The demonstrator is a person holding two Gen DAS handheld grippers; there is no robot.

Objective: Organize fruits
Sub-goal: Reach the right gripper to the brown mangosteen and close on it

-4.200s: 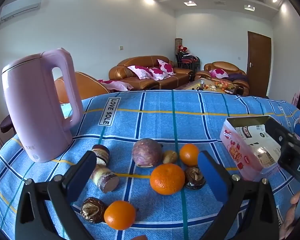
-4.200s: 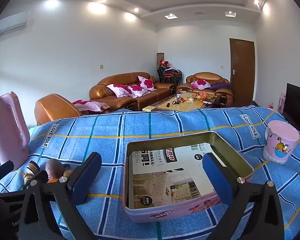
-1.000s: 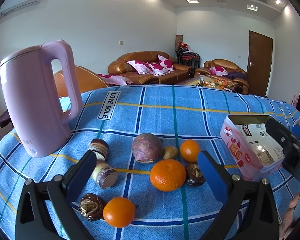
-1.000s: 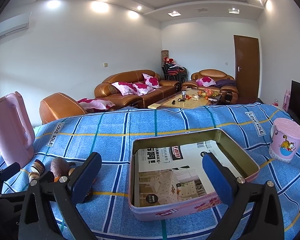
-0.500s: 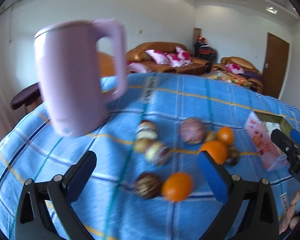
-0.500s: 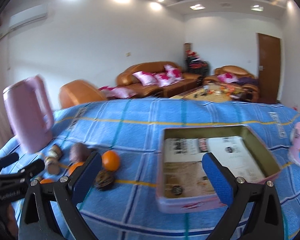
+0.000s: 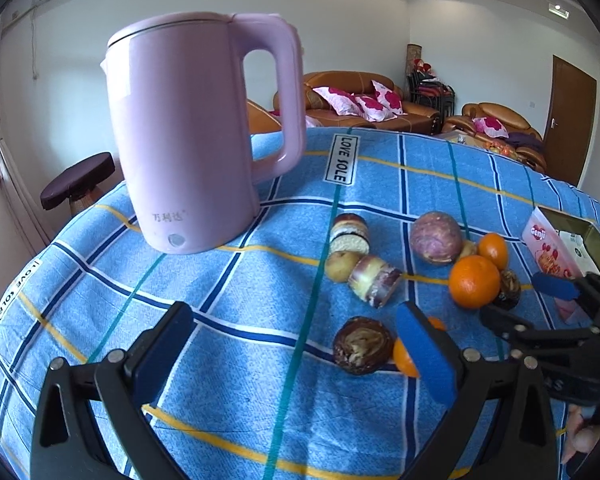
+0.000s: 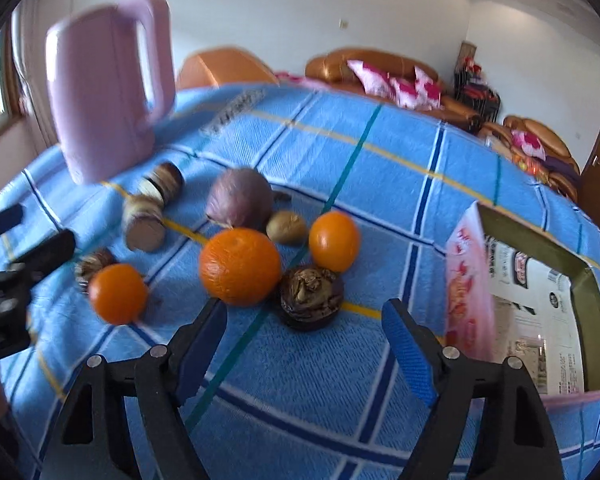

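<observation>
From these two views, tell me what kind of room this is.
Most likely a home living room. Leather sofas with floral cushions stand behind a table covered in a blue checked cloth. On it sit a pink electric kettle, loose fruit such as an orange, and an open tin.

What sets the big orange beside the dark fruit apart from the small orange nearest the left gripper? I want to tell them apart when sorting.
The big orange is clearly larger than the small orange. The big orange touches the dark mangosteen just ahead of the open right gripper; the small orange sits off to the left, next to another dark fruit. Both are round, bright orange and lie on the blue cloth, outside the tin.
</observation>
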